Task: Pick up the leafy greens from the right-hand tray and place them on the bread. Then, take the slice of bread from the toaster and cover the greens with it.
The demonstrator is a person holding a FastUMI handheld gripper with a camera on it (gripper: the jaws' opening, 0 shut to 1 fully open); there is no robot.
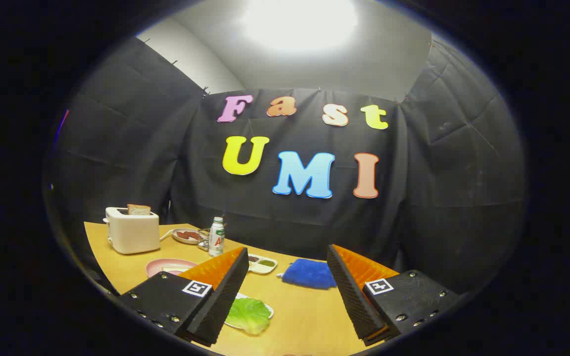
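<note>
The tongs (285, 296) hang spread wide with nothing between them, above the wooden table (309, 316). The leafy greens (249, 314) lie on a white tray (266, 308) just inside and under the left finger, so the coming move probably calls for a drop and a small shift leftward. Beyond the left finger sits a pink plate (159, 267) holding the bread (172, 270). A blue cloth (309, 273) lies ahead between the fingers. Farther off stand a small bottle (216, 237) and the toaster (132, 231) with its slice of bread (138, 209) sticking up.
</note>
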